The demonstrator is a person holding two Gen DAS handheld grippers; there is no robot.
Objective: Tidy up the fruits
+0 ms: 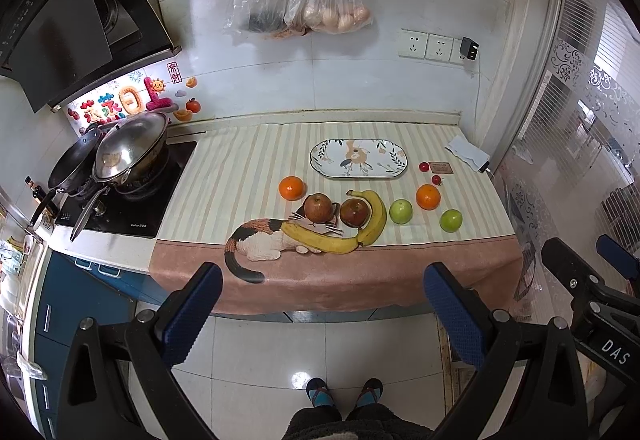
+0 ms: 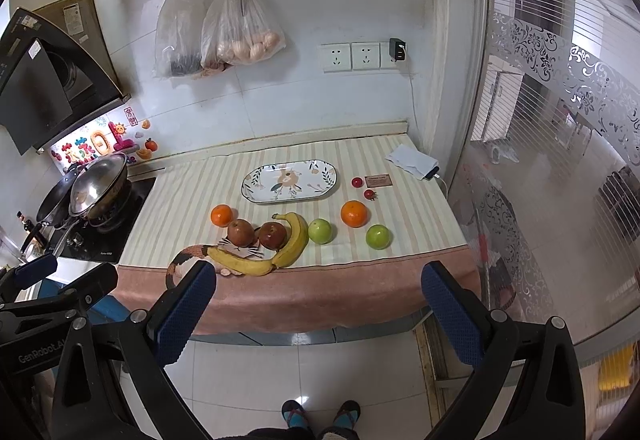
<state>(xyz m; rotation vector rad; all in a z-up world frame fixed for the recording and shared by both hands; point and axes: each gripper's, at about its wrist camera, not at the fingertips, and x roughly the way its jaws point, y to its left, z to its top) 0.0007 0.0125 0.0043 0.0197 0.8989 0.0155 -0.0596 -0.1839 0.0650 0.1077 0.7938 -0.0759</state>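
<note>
Nearest the lens in the left wrist view, the left gripper (image 1: 323, 314) is hanging with its blue-padded jaws spread wide and gripping nothing, over pale floor tiles short of the counter. The right gripper (image 1: 588, 260) is showing at the right edge, also off the counter. Ahead, a striped cloth (image 1: 240, 168) with a pink front band is draping over the counter edge. Fruit is lying in a loose row along its front half: two yellow bananas (image 1: 352, 228) joined at their stems in a V, two reddish-brown apples (image 1: 318, 207) sitting side by side inside that V, two oranges (image 1: 292, 187) at either end of the group, two green apples (image 1: 401, 211) right of the bananas, and two small cherry tomatoes (image 1: 423, 166) further back on the right. An oval patterned plate (image 1: 396, 164) is sitting behind the fruit, apart from it. Woks (image 1: 132, 150) on the stove are bounding the left side.

In the right wrist view, the right gripper (image 2: 319, 316) is likewise holding its jaws wide with nothing between them, before the cloth's front edge (image 2: 320, 296). The same fruit is showing here: bananas (image 2: 280, 250), red apples (image 2: 241, 232), oranges (image 2: 354, 213), green apples (image 2: 320, 231), tomatoes (image 2: 357, 182). The plate (image 2: 332, 180) is lying beyond them. A glass partition (image 2: 540, 168) is closing off the right side, and bare striped cloth is lying between the fruit and the wall.
</note>
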